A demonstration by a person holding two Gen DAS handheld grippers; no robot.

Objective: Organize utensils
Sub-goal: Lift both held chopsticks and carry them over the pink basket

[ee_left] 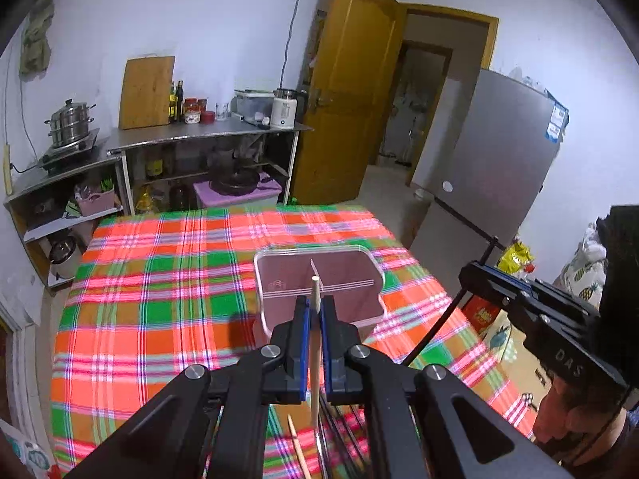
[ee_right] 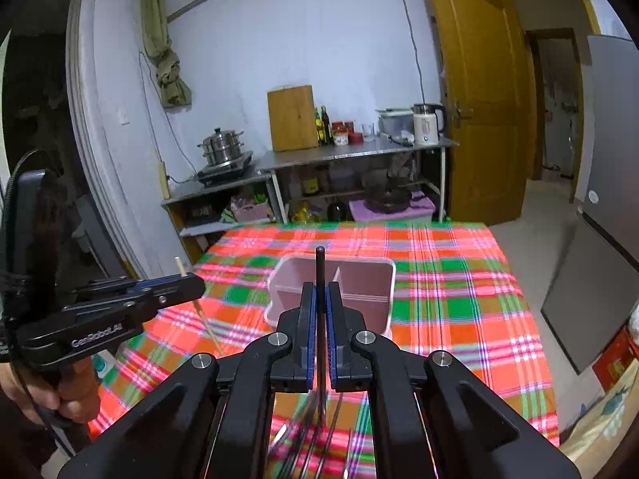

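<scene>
Above the near edge of the pink box [ee_left: 319,279], you had both grippers raised and loaded, each clamped on one stick. Your left gripper [ee_left: 315,319] was clenched on a pale wooden chopstick [ee_left: 315,339], gripped partway along so its blunt end stood up past the fingertips toward the box. That hold looked deliberate: with the stick running along the fingers, you could aim it at a compartment.

Your right gripper [ee_right: 319,303] was squeezed on a black chopstick [ee_right: 320,275] in the same fashion, tip pointing over the box's near wall. Seen from the right wrist, the box [ee_right: 279,279] sat on the checked cloth [ee_right: 459,279] with a divider [ee_right: 339,275] splitting it in two, and your left gripper [ee_right: 187,283] hung well to the left of the box, its wooden stick [ee_right: 179,265] angled down toward the cloth.

More sticks lay loose on the cloth [ee_left: 159,279] on your side of the box, under the grippers: a pale one [ee_left: 297,447] and several dark ones [ee_right: 303,431]. My guess was pale into one half, dark into the other. Neither compartment showed anything inside that I could make out.
</scene>
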